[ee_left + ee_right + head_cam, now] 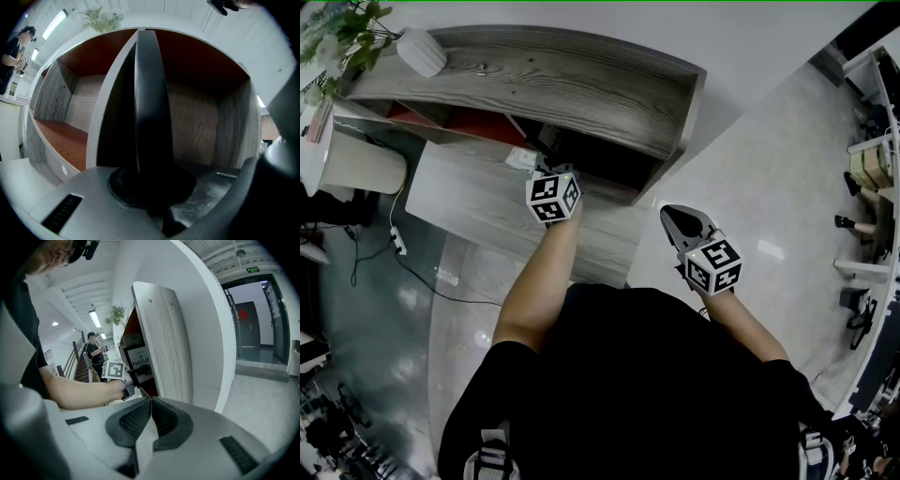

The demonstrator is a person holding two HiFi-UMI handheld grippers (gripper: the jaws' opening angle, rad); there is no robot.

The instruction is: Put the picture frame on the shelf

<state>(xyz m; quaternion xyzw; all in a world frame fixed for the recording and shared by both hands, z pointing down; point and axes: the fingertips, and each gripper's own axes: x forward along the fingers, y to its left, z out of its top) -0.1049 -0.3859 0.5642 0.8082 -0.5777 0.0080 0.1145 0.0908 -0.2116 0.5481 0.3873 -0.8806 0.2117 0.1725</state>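
Polished pale floor [750,187] and a white wall [769,47] surround a grey wood-grain shelf [581,94] with rust-red inner panels and rounded corners. At the centre of the right gripper view, the left gripper [142,371] is clenched on the picture frame [136,357], a thin black rectangle with white lettering, held upright at the mouth of the shelf's compartment. The right gripper [151,414], pads pressed together on nothing, hangs outside the shelf's end panel. A white vase [422,52] and a leafy plant [347,37] sit on the shelf top at upper left.
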